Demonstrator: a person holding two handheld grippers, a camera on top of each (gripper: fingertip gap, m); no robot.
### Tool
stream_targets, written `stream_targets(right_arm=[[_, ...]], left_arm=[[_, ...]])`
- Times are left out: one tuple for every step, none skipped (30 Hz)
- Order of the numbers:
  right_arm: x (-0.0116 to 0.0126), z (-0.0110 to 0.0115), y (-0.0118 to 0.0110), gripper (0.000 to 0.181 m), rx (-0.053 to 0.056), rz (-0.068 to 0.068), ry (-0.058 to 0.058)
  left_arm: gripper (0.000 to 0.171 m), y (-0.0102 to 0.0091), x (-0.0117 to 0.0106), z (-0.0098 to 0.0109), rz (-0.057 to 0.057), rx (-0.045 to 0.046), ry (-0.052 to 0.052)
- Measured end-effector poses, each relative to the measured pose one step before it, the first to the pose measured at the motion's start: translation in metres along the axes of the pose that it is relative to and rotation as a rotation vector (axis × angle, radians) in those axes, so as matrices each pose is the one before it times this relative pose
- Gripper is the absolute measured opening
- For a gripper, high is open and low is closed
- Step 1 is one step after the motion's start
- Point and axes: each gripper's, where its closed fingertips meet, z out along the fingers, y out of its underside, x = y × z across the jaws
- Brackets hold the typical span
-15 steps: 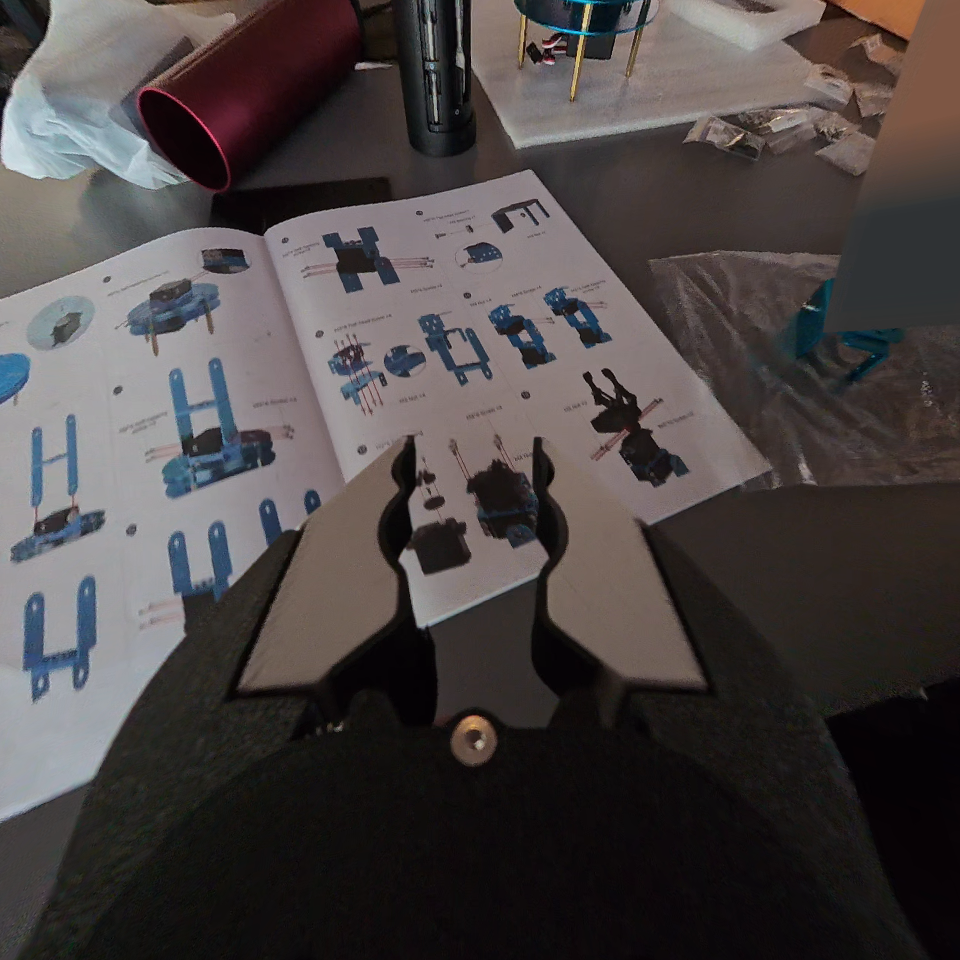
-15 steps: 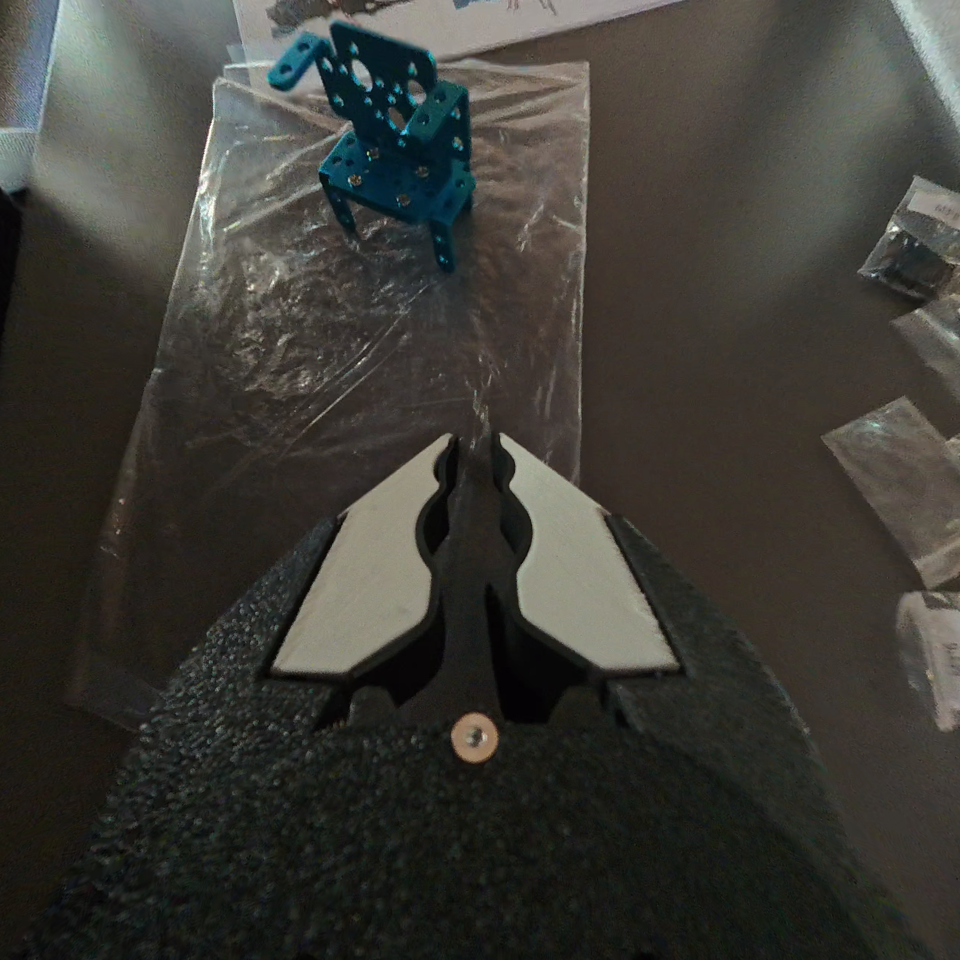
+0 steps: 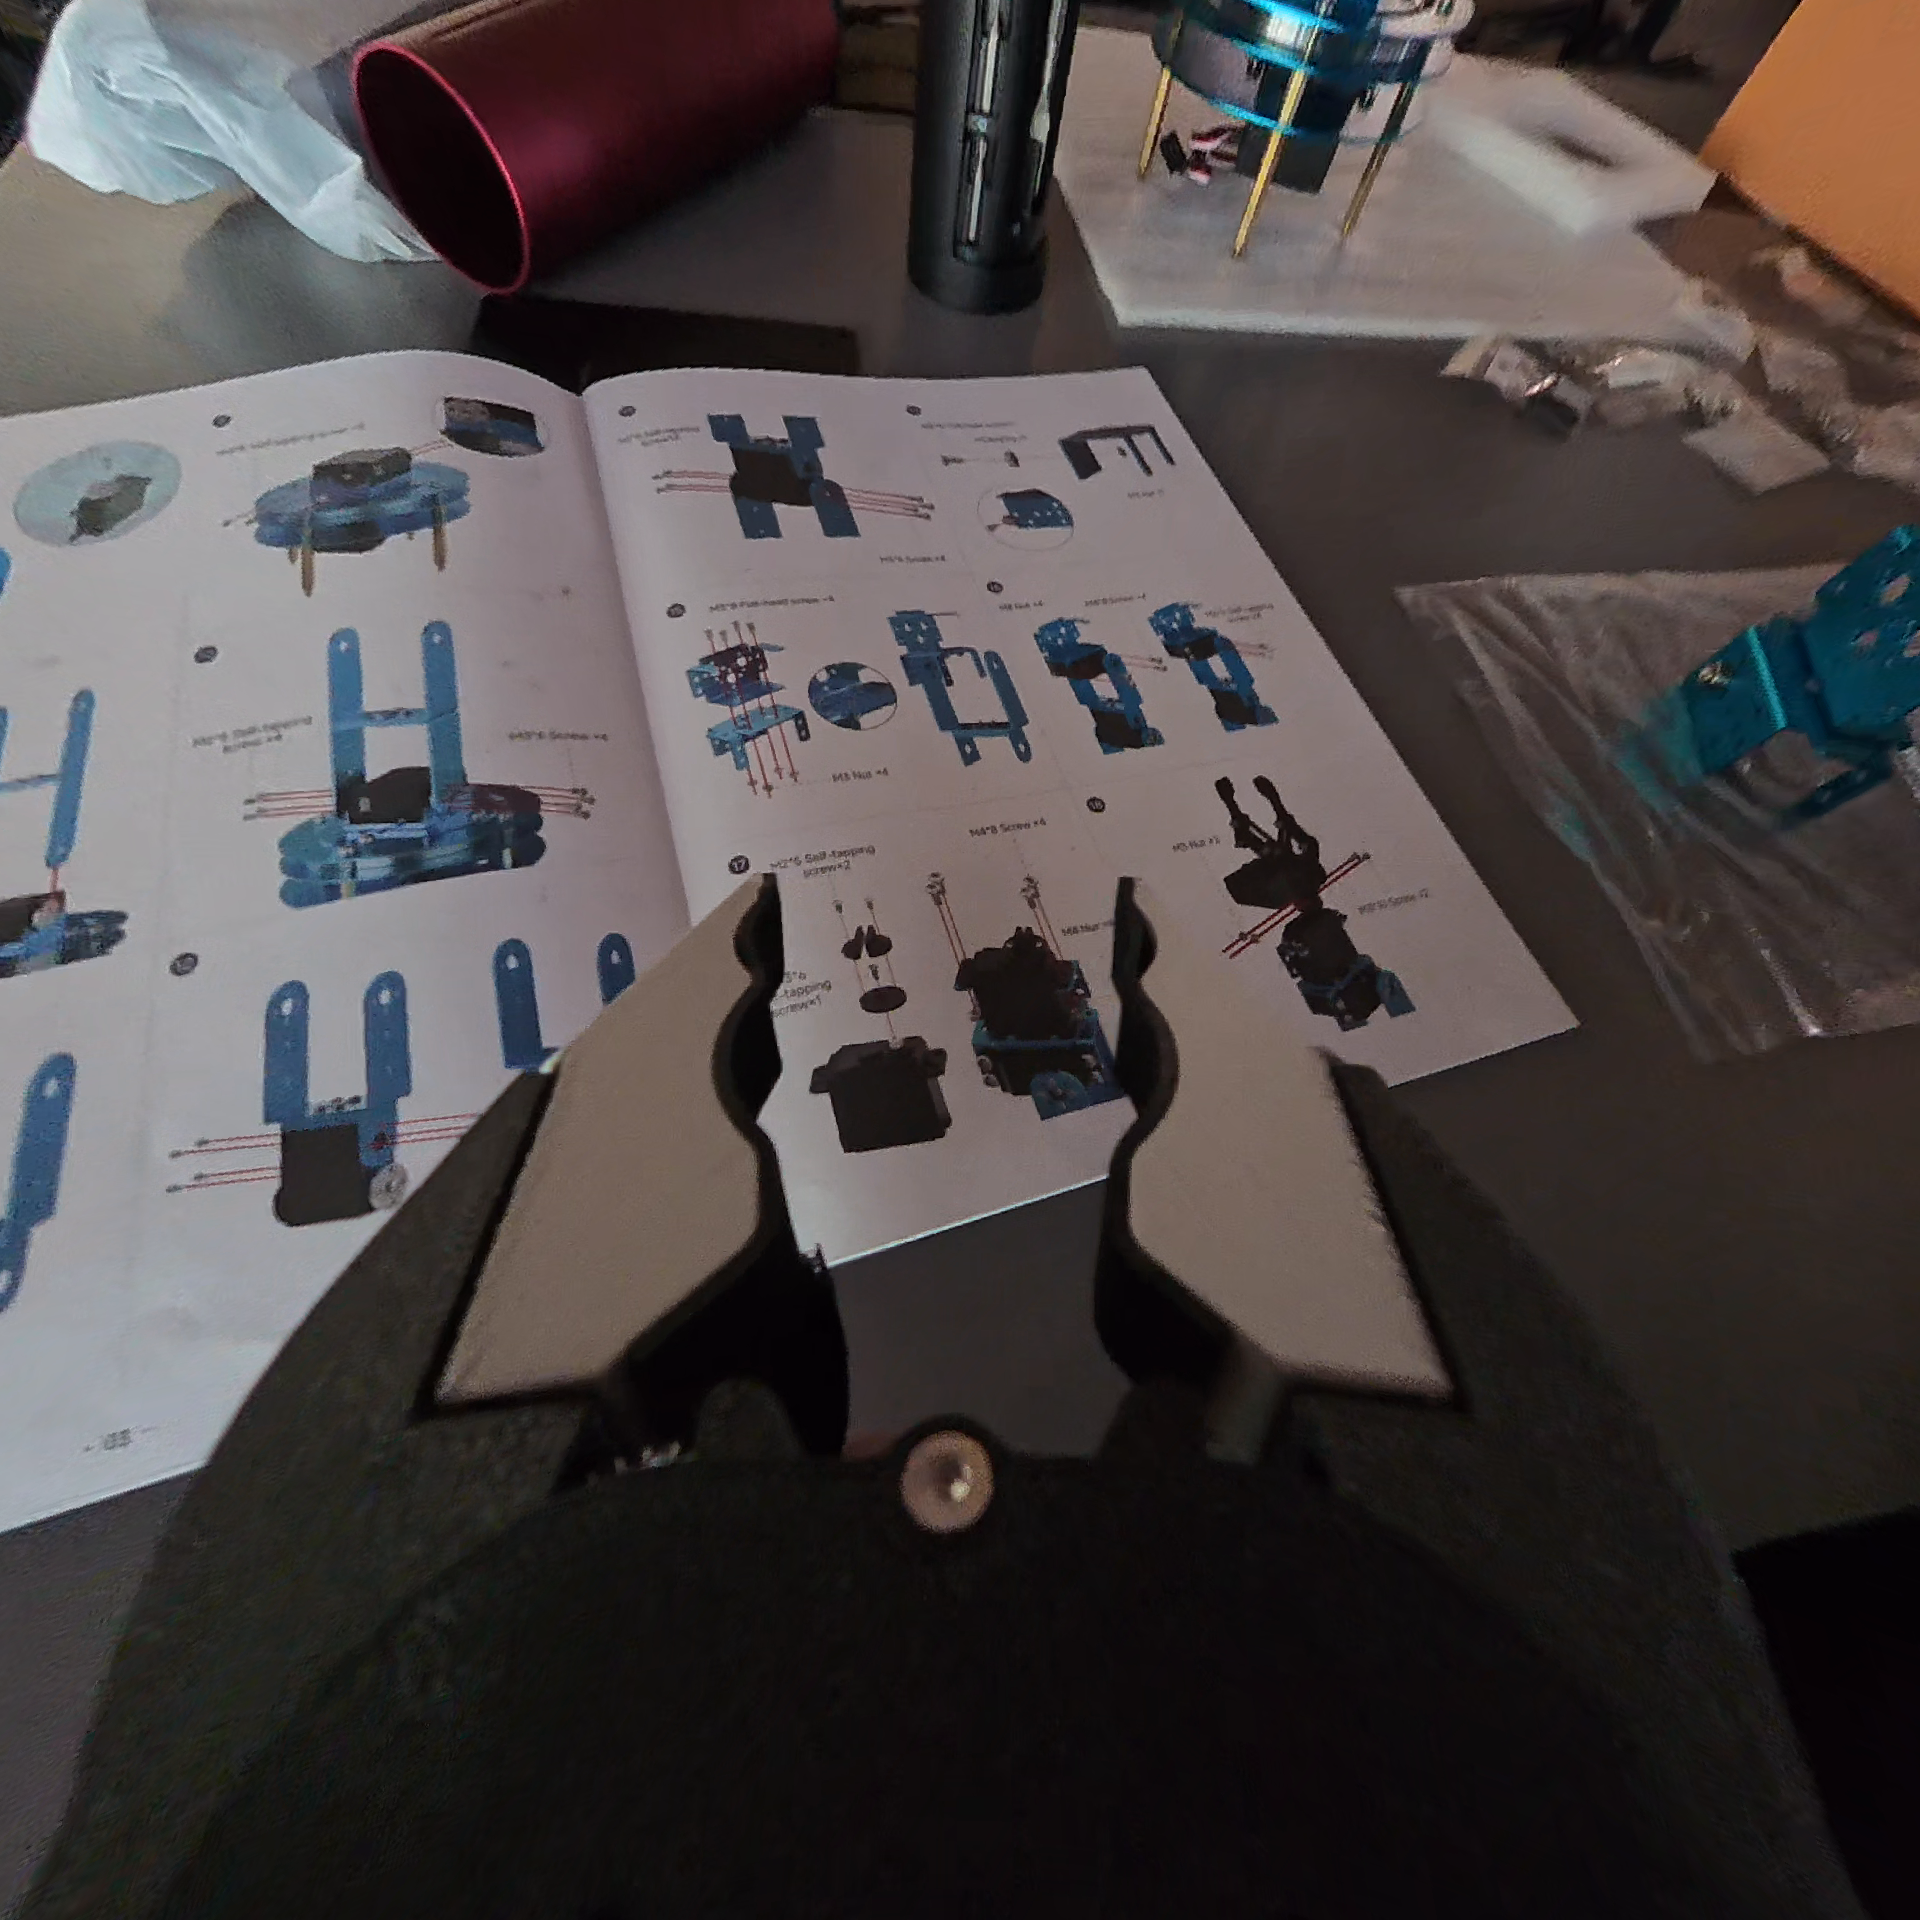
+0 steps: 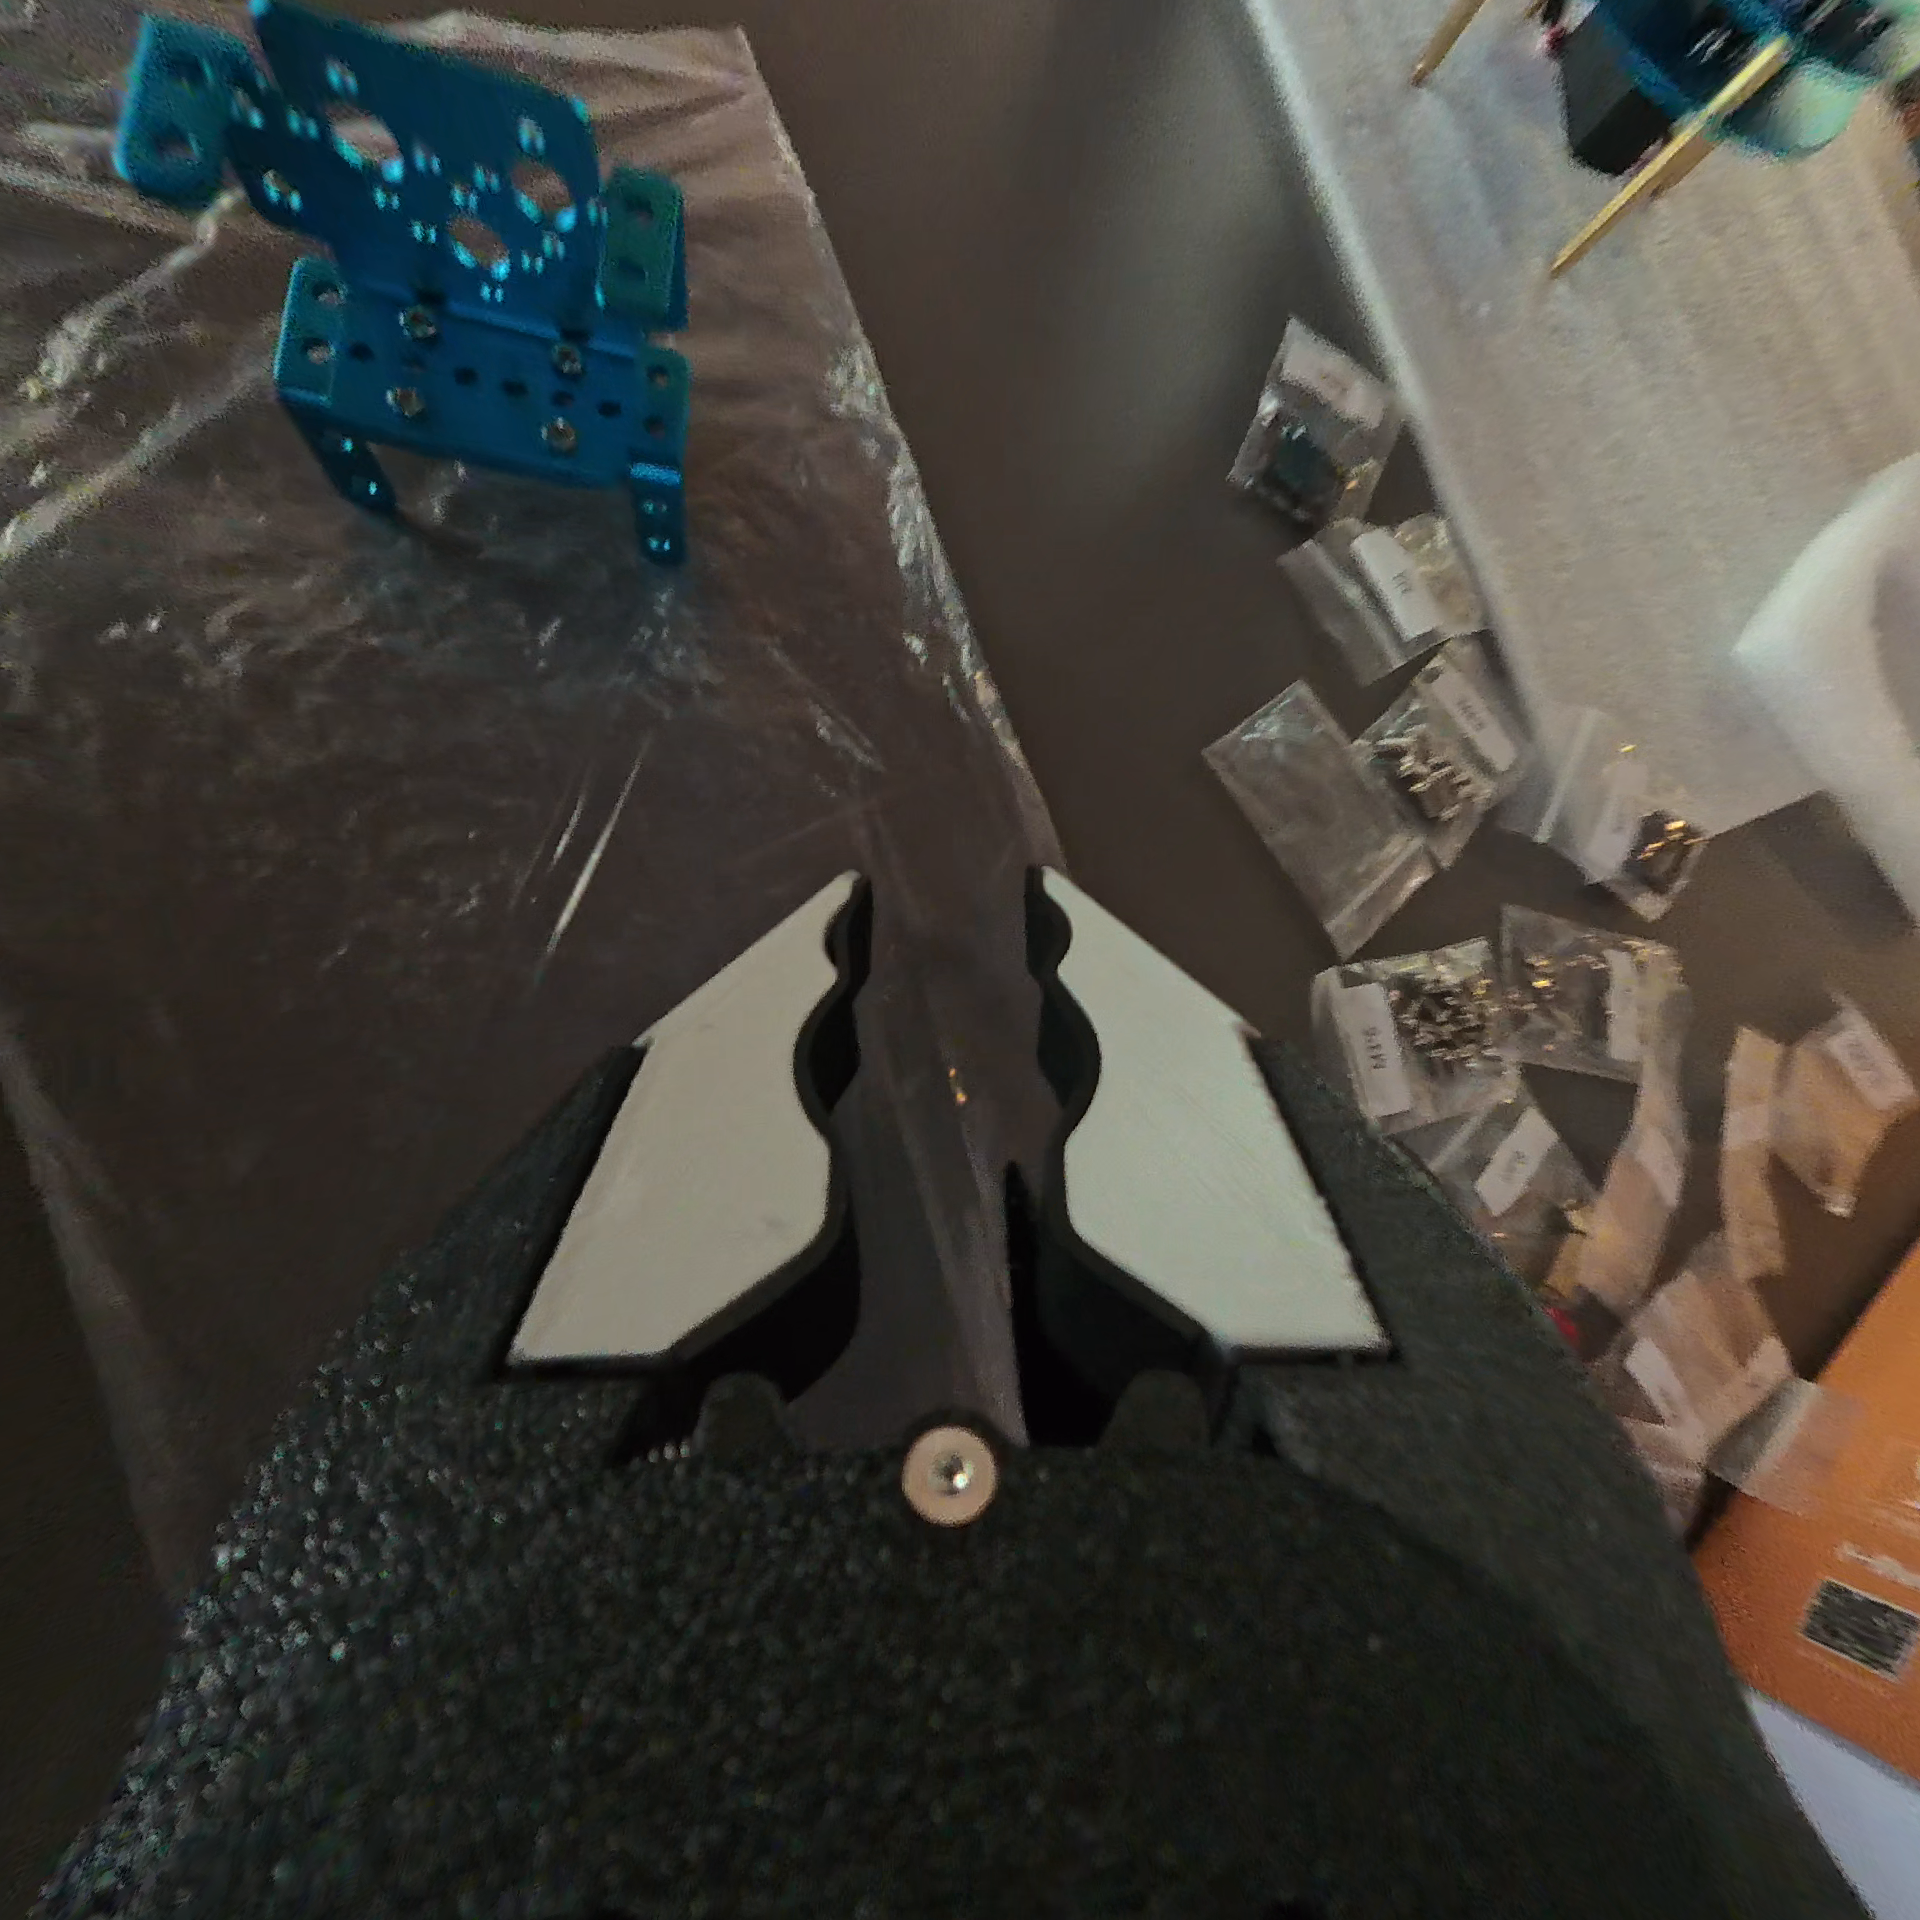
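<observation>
**Two empty grippers over a cluttered assembly table**

We see the left gripper hanging above the near corner of an open white instruction booklet with blue and black assembly drawings. Its fingers are spread wide, with the printed page showing plainly between them, and they hold nothing. The booklet lies flat on the dark grey table. Beyond it a dark red metal tube lies on its side against a crumpled white plastic bag, and a black cylinder stands upright beside it. Farther right, a round blue platform on thin brass legs stands on a white foam sheet.

We see the right gripper over the near edge of a crinkled clear plastic bag. Its fingers are parted by a narrow gap and grip nothing. Well ahead of the tips, a blue perforated metal bracket assembly stands on that bag; in the left wrist view it shows at the right edge. To the right of the gripper lie many small clear packets of screws, and an orange cardboard box sits at the near right.
</observation>
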Motion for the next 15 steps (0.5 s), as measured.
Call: stream_targets(right_arm=[[0.00171,-0.00238,-0.00573,0.028,0.0200,-0.0022,0.0258],[-0.00042,-0.00226,-0.00559,0.029,0.0156,0.0092,0.0090],[-0.00105,-0.00191,-0.00546,0.033,0.0105,0.0197,0.0035],[-0.00165,-0.00175,-0.00644,0.037,0.0174,0.0314,0.0007],[-0.00404,-0.00183,-0.00810,0.039,0.0292,0.0448,-0.0119],[-0.00749,-0.00164,-0.00904,0.040,0.0358,0.0544,-0.0310],[-0.00871,-0.00057,-0.00865,0.044,0.0345,0.0660,-0.0367],[-0.00805,0.00088,-0.00679,0.058,0.0196,0.0819,-0.0322],[-0.01088,0.00208,-0.00447,0.075,0.0031,0.0791,-0.0461],[-0.01451,0.00264,-0.00276,0.083,0.0028,0.0546,-0.0617],[-0.01480,0.00318,-0.00094,0.083,0.0042,0.0237,-0.0535],[-0.00975,0.00414,0.00241,0.083,-0.0052,0.0065,-0.0180],[-0.00289,0.00411,0.00389,0.085,-0.0144,-0.0151,0.0246],[0.00290,0.00313,0.00043,0.089,0.0016,-0.0203,0.0580],[0.00192,0.00190,-0.00361,0.090,0.0215,-0.0100,0.0425]], left_arm=[[0.065,-0.00052,-0.00035,-0.00095,-0.0131,0.00981,0.0081],[0.065,-0.00099,-0.00052,-0.00136,-0.0113,0.00847,0.0065],[0.065,-0.00087,0.00083,-0.00157,-0.0104,0.00821,0.0148],[0.065,-0.00025,0.00227,-0.00149,-0.0088,0.00623,0.0230],[0.065,0.00057,0.00262,-0.00137,-0.0047,0.00208,0.0222],[0.065,0.00075,0.00268,-0.00120,0.0021,0.00227,0.0167],[0.065,0.00074,0.00319,-0.00084,0.0096,0.00398,0.0133],[0.065,0.00068,0.00358,-0.00071,0.0103,0.00359,0.0097],[0.065,0.00048,0.00476,-0.00058,0.0056,0.00551,0.0127],[0.065,0.00062,0.00650,-0.00051,0.0024,0.00461,0.0204],[0.065,0.00132,0.00761,-0.00062,0.0074,0.00007,0.0229],[0.065,0.00089,0.00678,-0.00128,0.0146,0.00192,0.0140],[0.065,0.00002,0.00523,-0.00218,0.0204,0.00736,0.0016],[0.065,-0.00034,0.00406,-0.00307,0.0241,0.00900,-0.0058],[0.065,-0.00068,0.00378,-0.00379,0.0220,0.00961,-0.0065]])
